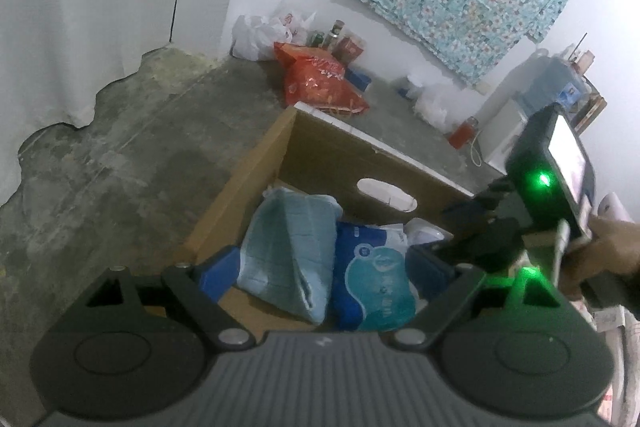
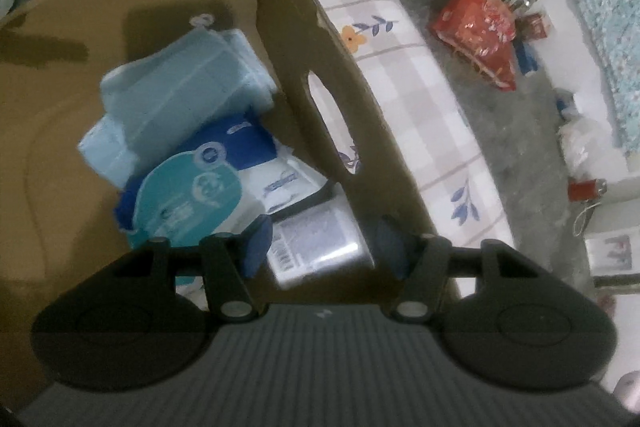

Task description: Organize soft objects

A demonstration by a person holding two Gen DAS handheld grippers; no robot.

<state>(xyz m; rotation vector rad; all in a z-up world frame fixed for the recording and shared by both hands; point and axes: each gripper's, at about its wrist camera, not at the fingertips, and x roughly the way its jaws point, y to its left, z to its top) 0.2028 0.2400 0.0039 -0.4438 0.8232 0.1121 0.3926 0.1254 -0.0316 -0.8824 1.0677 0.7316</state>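
- Left wrist view: the left gripper [image 1: 320, 277] hangs with jaws wide apart and empty over the cardboard box [image 1: 256, 163]; the folded blue towel [image 1: 286, 255] and blue tissue pack [image 1: 370, 283] lie inside. Closing now might catch both.
- Right wrist view: the right gripper [image 2: 320, 247] has jaws partly apart around a shiny silver packet [image 2: 316, 247] by the box wall; I cannot tell whether the pads press it. It might snag the wall or slip.

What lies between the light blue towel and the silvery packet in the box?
In the right wrist view, the blue-and-teal pack lies between the towel and the silvery packet, all inside the cardboard box.
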